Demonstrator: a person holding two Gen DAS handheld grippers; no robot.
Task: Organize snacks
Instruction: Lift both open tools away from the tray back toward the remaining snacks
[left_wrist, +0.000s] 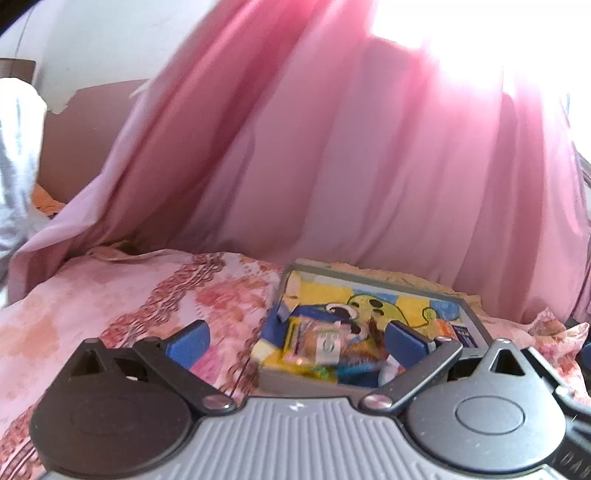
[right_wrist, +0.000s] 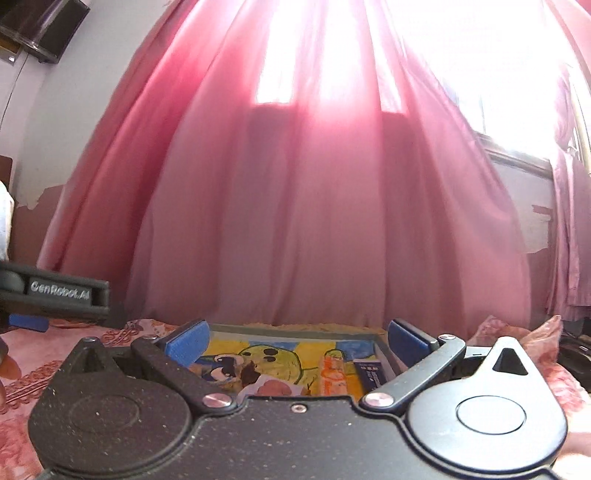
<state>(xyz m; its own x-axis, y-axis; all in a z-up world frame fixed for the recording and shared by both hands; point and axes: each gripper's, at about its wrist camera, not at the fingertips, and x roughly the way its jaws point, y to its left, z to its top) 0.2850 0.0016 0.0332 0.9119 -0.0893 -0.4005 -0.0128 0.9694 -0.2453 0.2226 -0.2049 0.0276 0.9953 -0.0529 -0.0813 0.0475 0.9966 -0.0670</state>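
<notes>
A grey-rimmed tray (left_wrist: 373, 277) with a yellow and blue cartoon picture lies on the bed. In the left wrist view, several snack packets are heaped at its near end, with an orange and silver packet (left_wrist: 319, 347) on top. My left gripper (left_wrist: 297, 343) hovers open over that heap, its blue fingers wide apart and holding nothing. In the right wrist view the tray (right_wrist: 295, 328) lies just ahead. An orange packet (right_wrist: 334, 373), a dark blue packet (right_wrist: 371, 373) and a pink-white packet (right_wrist: 275, 387) lie in it. My right gripper (right_wrist: 297, 341) is open and empty above its near edge.
The bed has a pink floral sheet (left_wrist: 129, 310). A pink curtain (right_wrist: 314, 221) hangs right behind the tray, with a bright window behind it. The left gripper's body (right_wrist: 55, 291) shows at the left edge of the right wrist view. A crumpled fold of sheet (left_wrist: 554, 332) rises at the right.
</notes>
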